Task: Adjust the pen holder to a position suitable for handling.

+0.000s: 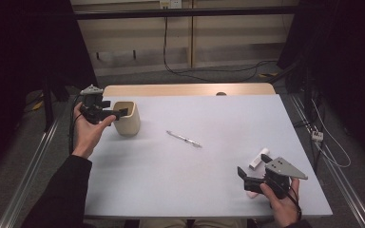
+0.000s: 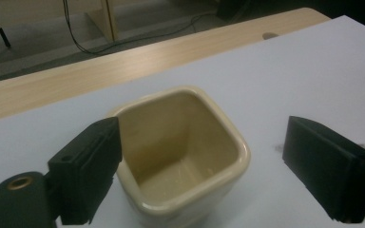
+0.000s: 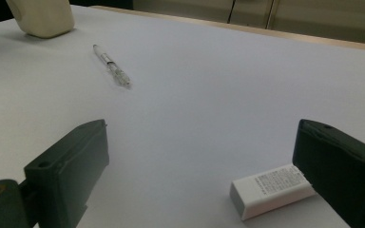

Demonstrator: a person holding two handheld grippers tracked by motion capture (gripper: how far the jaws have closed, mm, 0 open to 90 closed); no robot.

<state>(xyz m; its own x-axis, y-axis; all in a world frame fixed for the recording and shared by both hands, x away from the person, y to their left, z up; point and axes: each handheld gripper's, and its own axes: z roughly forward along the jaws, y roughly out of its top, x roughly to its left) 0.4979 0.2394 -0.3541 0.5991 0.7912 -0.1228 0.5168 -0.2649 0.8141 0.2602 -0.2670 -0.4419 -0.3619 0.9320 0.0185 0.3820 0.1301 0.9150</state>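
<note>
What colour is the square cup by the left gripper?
The cup is cream, a pale glossy beige inside and out; the left gripper view shows it best.

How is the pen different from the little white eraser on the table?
The pen is long, thin and clear-looking; the eraser is a short, white block. The pen lies near the table's middle, away from both grippers; the eraser lies right beside the right gripper. Both lie flat on the table.

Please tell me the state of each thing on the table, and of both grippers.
Cup: upright, empty, not gripped.
Pen: lying flat, untouched.
Eraser: lying flat, untouched.
Left gripper: jaws open, one over the cup's rim.
Right gripper: jaws open, holding nothing.
</note>
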